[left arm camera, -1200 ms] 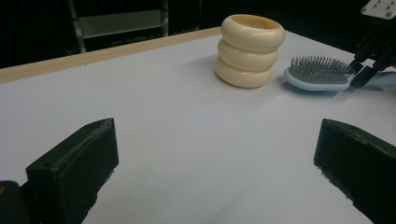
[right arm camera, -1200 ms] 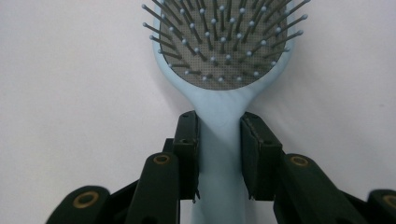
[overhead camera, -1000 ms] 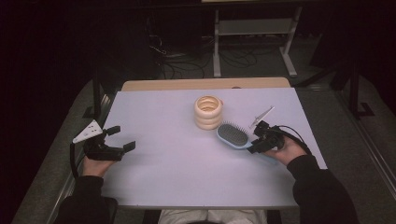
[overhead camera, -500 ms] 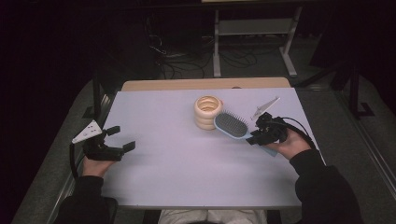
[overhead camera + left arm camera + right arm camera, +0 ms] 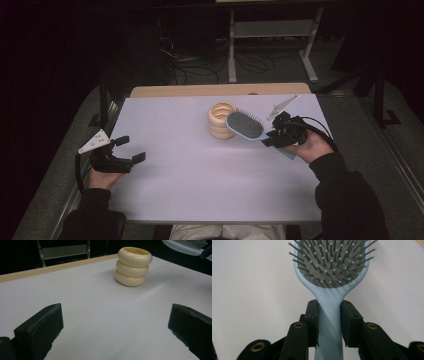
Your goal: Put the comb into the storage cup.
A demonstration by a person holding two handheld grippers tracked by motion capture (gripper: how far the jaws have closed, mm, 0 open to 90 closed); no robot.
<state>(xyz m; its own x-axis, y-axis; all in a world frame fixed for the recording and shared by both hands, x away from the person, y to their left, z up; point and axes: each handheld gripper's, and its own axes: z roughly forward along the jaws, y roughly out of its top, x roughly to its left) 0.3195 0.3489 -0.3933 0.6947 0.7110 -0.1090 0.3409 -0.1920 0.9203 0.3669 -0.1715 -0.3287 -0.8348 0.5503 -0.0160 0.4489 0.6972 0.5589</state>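
right gripper (image 5: 272, 140): fingers clamped on hairbrush (image 5: 245, 125) handle
hairbrush: held above surface (image 5: 200, 190), bristles up, head just right of ring stack (image 5: 221, 120)
left gripper (image 5: 131, 149): fingers spread wide, nothing held, near-left

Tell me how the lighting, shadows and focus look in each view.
High view: table brightly lit, the room behind dark. Left gripper view: ring stack is sharp and casts a soft shadow to its right; the near jaws are dark, slightly soft. Right gripper view: brush bristles crisp, even light, white table nearly washed out.
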